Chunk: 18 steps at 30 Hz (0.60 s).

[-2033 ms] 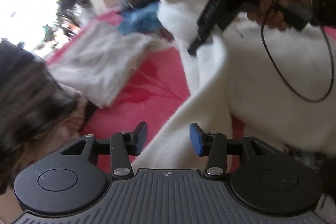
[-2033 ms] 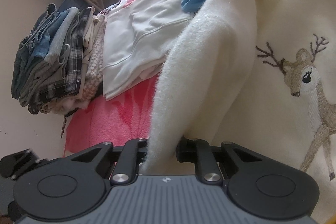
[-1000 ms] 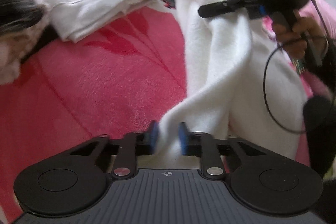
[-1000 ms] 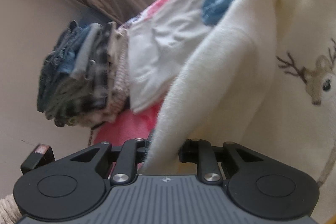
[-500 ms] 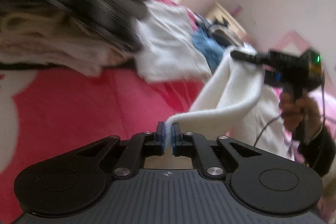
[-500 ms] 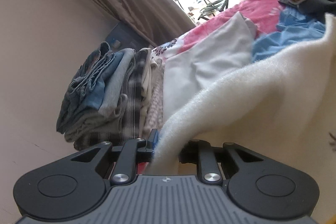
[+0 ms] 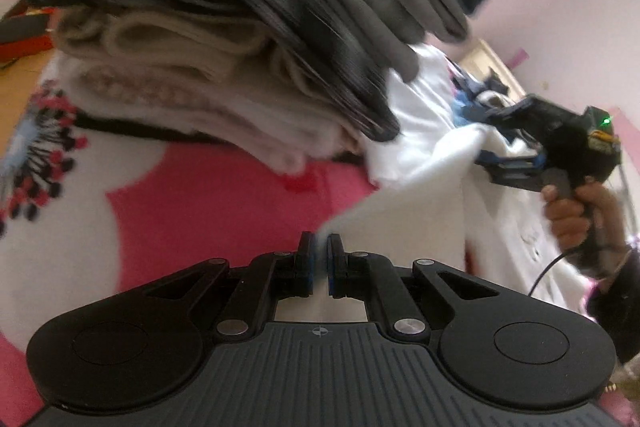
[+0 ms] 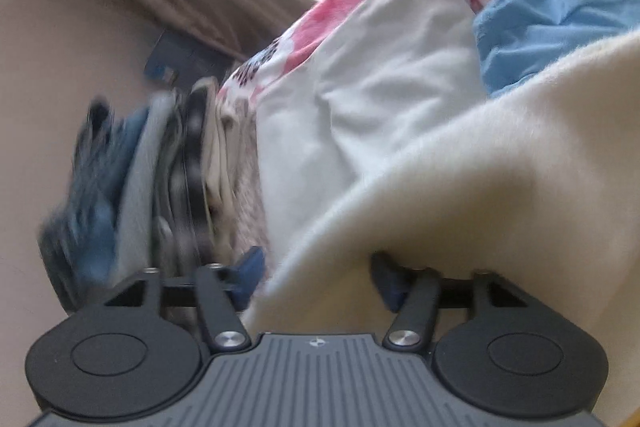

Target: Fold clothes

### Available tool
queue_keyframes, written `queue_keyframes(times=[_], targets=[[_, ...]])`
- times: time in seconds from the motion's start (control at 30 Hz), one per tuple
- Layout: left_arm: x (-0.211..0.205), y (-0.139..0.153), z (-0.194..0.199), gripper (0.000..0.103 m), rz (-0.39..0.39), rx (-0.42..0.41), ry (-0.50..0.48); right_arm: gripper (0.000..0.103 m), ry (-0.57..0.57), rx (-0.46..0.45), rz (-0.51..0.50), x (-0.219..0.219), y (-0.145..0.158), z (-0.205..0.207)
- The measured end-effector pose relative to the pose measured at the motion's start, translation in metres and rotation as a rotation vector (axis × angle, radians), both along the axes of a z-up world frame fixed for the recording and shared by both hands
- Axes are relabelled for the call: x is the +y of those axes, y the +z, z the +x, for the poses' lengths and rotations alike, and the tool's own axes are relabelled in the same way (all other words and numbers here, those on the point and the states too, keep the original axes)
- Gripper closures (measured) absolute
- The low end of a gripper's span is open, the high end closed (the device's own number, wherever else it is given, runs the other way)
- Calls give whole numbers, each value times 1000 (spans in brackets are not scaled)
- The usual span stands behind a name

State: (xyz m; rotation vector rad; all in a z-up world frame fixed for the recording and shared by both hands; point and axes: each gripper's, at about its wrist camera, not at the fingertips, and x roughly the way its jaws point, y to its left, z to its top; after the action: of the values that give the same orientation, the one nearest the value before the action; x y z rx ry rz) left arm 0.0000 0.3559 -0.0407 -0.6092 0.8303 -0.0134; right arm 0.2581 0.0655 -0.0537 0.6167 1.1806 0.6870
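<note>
Left gripper (image 7: 318, 259) clamped on sweater (image 7: 420, 187) cuff, sleeve stretched along bed (image 7: 224, 203) toward right gripper (image 8: 316, 281). Right jaws opening; cream cloth lies loosely between them, body beyond. Folded stack (image 7: 240, 27) near bed's edge.

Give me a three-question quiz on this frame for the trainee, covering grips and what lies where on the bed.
1. True or false: the left gripper pinches an edge of the cream sweater.
2. Which is opening, with sweater cloth between its pads?
A. left gripper
B. right gripper
3. What colour is the crumpled garment beyond the sweater in the right wrist view?

Key: 1 true; 2 B; 3 light blue.
</note>
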Motion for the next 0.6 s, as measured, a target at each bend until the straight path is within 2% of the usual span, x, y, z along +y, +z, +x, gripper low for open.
queue_keyframes(times=[0.07,0.13,0.27,0.3,0.33,0.47,0.53,0.6], targets=[[13,-3,1,99,-2,13,57,26,-35,100,38,-2,1,14],[21,-5,3,95,16,33,100,25,-57,161,97,-5,4,23],[17,-4,7,93,156,52,111,16,-60,134,267,-19,10,17],[16,-4,7,93,186,57,120,16,-69,131,323,-25,9,15],[18,-5,7,93,197,64,134,16,-91,134,391,-32,6,14],[35,-5,-1,92,215,91,213,15,-206,187,513,-58,0,19],[42,-1,-11,90,227,100,233,15,-195,163,540,-68,10,14],[47,5,-23,81,234,100,247,15,-142,141,568,-80,24,4]])
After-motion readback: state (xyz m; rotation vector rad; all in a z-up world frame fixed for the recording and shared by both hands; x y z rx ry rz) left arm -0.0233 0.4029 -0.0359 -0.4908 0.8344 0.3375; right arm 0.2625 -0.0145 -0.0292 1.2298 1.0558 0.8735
